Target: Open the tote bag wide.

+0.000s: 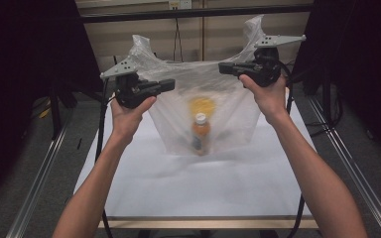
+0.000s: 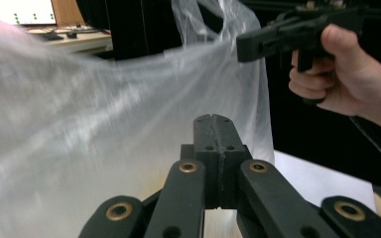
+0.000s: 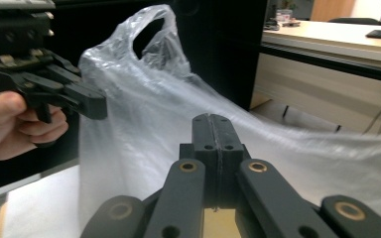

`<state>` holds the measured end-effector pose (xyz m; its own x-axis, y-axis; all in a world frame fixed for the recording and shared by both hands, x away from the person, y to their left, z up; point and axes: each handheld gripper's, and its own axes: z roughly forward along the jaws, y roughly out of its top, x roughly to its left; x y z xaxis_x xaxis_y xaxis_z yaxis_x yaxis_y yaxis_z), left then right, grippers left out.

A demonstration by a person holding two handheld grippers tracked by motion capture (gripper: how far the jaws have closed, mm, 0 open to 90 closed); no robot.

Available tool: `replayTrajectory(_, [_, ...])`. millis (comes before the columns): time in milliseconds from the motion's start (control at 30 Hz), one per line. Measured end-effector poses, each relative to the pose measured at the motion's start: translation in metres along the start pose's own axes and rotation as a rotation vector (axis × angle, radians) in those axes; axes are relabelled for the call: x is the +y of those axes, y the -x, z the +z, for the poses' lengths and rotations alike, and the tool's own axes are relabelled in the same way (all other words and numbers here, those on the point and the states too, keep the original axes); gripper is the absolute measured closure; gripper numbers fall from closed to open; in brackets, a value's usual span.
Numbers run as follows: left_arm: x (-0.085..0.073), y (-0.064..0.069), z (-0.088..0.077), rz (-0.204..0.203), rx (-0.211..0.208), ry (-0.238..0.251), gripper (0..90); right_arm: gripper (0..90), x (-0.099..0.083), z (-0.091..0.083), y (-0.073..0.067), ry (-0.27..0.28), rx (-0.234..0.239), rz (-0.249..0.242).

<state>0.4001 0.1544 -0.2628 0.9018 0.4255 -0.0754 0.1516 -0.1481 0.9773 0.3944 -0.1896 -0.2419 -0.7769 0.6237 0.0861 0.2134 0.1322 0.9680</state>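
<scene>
Over the white table (image 1: 144, 178) we hold a clear plastic bag (image 1: 203, 94) aloft — left gripper (image 1: 171, 84) and right gripper (image 1: 222, 68) clamp its rim — with an orange bottle (image 1: 200, 134) inside.

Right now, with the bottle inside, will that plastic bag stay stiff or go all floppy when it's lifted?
Probably floppy: the clear plastic bag wrinkles and sags between the left gripper and right gripper. The bottle likely drags its bottom down. The film looks thin, so it may stretch or tear.
</scene>
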Motion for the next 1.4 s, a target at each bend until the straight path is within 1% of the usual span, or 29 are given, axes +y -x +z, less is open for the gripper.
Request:
replayTrajectory(33, [0.003, -0.001, 0.002, 0.001, -0.004, -0.005, 90.0, 90.0, 0.002, 0.001, 0.001, -0.004, -0.006, -0.001])
replayTrajectory(67, [0.007, -0.002, 0.004, -0.002, -0.017, 0.003, 90.0, 90.0, 0.004, 0.002, 0.002, -0.007, -0.005, -0.002])
replayTrajectory(100, [0.010, -0.002, 0.005, 0.003, -0.008, 0.000, 90.0, 90.0, 0.006, 0.003, 0.003, -0.010, -0.012, -0.005])
replayTrajectory(167, [0.017, -0.003, 0.008, 0.007, -0.010, -0.002, 90.0, 90.0, 0.010, 0.005, 0.006, -0.016, -0.019, -0.009])
replayTrajectory(200, [0.020, -0.003, 0.010, 0.011, -0.003, 0.000, 90.0, 90.0, 0.012, 0.006, 0.007, -0.019, -0.025, -0.009])
replayTrajectory(267, [0.027, -0.006, 0.013, 0.006, -0.003, 0.004, 90.0, 90.0, 0.016, 0.009, 0.011, -0.025, -0.036, -0.009])
replayTrajectory(300, [0.031, -0.008, 0.014, 0.016, 0.010, 0.000, 90.0, 90.0, 0.019, 0.011, 0.012, -0.037, -0.045, -0.011])
replayTrajectory(400, [0.047, -0.013, 0.020, 0.009, 0.022, -0.008, 90.0, 90.0, 0.028, 0.016, 0.016, -0.039, -0.056, -0.008])
replayTrajectory(433, [0.052, -0.015, 0.022, 0.000, 0.020, -0.009, 90.0, 90.0, 0.031, 0.018, 0.017, -0.042, -0.058, -0.009])
replayTrajectory(467, [0.057, -0.017, 0.024, 0.006, 0.029, -0.017, 90.0, 90.0, 0.033, 0.020, 0.018, -0.044, -0.063, -0.009])
replayTrajectory(533, [0.061, -0.020, 0.025, 0.001, 0.037, -0.025, 90.0, 90.0, 0.037, 0.024, 0.019, -0.039, -0.063, -0.005])
replayTrajectory(567, [0.065, -0.027, 0.029, -0.014, 0.054, -0.030, 90.0, 90.0, 0.039, 0.025, 0.018, -0.035, -0.062, -0.001])
replayTrajectory(600, [0.066, -0.029, 0.031, -0.022, 0.059, -0.032, 90.0, 90.0, 0.040, 0.027, 0.018, -0.039, -0.062, -0.005])
replayTrajectory(633, [0.065, -0.031, 0.034, -0.031, 0.068, -0.036, 90.0, 90.0, 0.040, 0.029, 0.019, -0.049, -0.067, -0.006])
replayTrajectory(733, [0.058, -0.033, 0.040, -0.048, 0.074, -0.056, 90.0, 90.0, 0.034, 0.039, 0.023, -0.103, -0.095, -0.002])
replayTrajectory(767, [0.058, -0.033, 0.040, -0.048, 0.074, -0.056, 90.0, 90.0, 0.034, 0.039, 0.023, -0.103, -0.095, -0.002])
replayTrajectory(800, [0.053, -0.034, 0.044, -0.039, 0.073, -0.083, 90.0, 90.0, 0.032, 0.041, 0.023, -0.106, -0.096, 0.003])
replayTrajectory(833, [0.050, -0.034, 0.045, -0.032, 0.079, -0.096, 90.0, 90.0, 0.023, 0.047, 0.026, -0.128, -0.093, 0.018])
replayTrajectory(867, [0.044, -0.036, 0.048, -0.033, 0.084, -0.119, 90.0, 90.0, 0.020, 0.049, 0.026, -0.138, -0.094, 0.015])
replayTrajectory(967, [0.033, -0.039, 0.048, -0.048, 0.089, -0.133, 90.0, 90.0, 0.005, 0.056, 0.028, -0.167, -0.075, 0.028])
replayTrajectory(1000, [0.033, -0.039, 0.048, -0.048, 0.089, -0.133, 90.0, 90.0, 0.001, 0.058, 0.027, -0.174, -0.066, 0.030])
replayTrajectory(1033, [0.029, -0.040, 0.048, -0.051, 0.089, -0.140, 90.0, 90.0, -0.004, 0.060, 0.026, -0.179, -0.051, 0.035])
replayTrajectory(1100, [0.023, -0.040, 0.047, -0.052, 0.083, -0.149, 90.0, 90.0, -0.007, 0.061, 0.026, -0.179, -0.044, 0.035])
replayTrajectory(1133, [0.018, -0.040, 0.044, -0.045, 0.085, -0.157, 90.0, 90.0, -0.015, 0.062, 0.023, -0.175, -0.021, 0.046])
replayTrajectory(1200, [0.015, -0.039, 0.044, -0.051, 0.079, -0.159, 90.0, 90.0, -0.018, 0.062, 0.022, -0.171, -0.014, 0.048])
replayTrajectory(1233, [0.008, -0.038, 0.042, -0.045, 0.075, -0.170, 90.0, 90.0, -0.024, 0.063, 0.019, -0.169, 0.002, 0.054])
replayTrajectory(1333, [-0.003, -0.035, 0.041, -0.043, 0.063, -0.179, 90.0, 90.0, -0.031, 0.065, 0.012, -0.170, 0.023, 0.050])
replayTrajectory(1367, [-0.003, -0.035, 0.041, -0.043, 0.063, -0.179, 90.0, 90.0, -0.031, 0.065, 0.012, -0.170, 0.023, 0.050])
replayTrajectory(1400, [-0.008, -0.034, 0.041, -0.043, 0.063, -0.187, 90.0, 90.0, -0.038, 0.067, 0.007, -0.180, 0.036, 0.043])
